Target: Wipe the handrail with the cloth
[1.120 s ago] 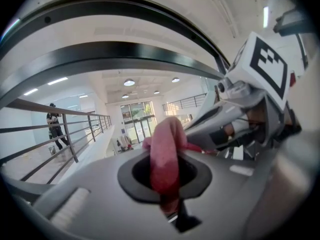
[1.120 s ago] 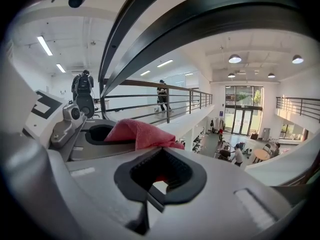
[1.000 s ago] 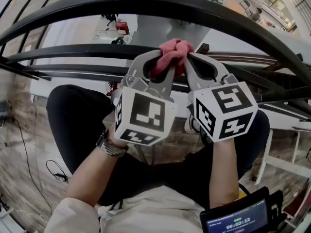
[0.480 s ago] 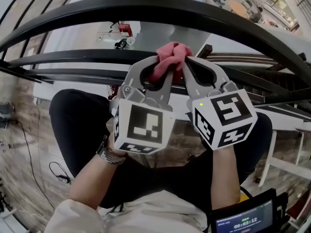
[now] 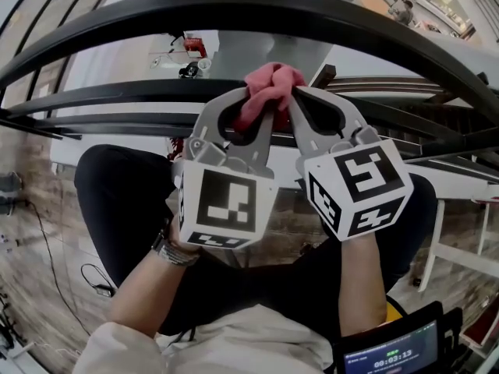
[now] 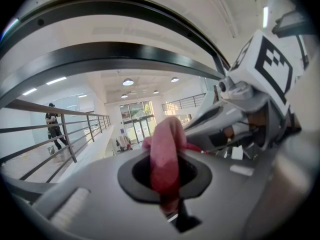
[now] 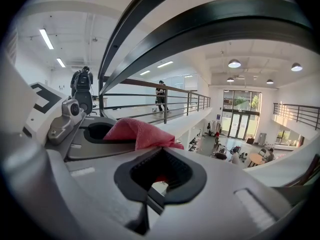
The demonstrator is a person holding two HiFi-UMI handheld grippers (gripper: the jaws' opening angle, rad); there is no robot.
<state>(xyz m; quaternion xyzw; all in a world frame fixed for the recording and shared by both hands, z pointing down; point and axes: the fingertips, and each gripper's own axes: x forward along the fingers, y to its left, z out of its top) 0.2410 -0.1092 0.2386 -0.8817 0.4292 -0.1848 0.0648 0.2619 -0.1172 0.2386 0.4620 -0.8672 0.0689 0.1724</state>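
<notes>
Jaws of the left gripper [image 5: 262, 106] and right gripper [image 5: 295, 98] were both clamped on one pink cloth [image 5: 270, 82] just below one black handrail [image 5: 257, 10].

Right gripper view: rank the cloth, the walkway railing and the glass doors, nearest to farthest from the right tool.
1. Cloth, pinched at the right tool's tips, slightly left.
2. Walkway railing, beyond the cloth, left of centre.
3. Glass doors, far across the hall, on the right.

We see a grey left gripper [image 5: 263, 109] and right gripper [image 5: 295, 104], each bearing a white cube [image 5: 224, 206] with black square markers, plus a metal wristband [image 5: 171, 248], cream top [image 5: 248, 338] and black trousers [image 5: 117, 201].
</notes>
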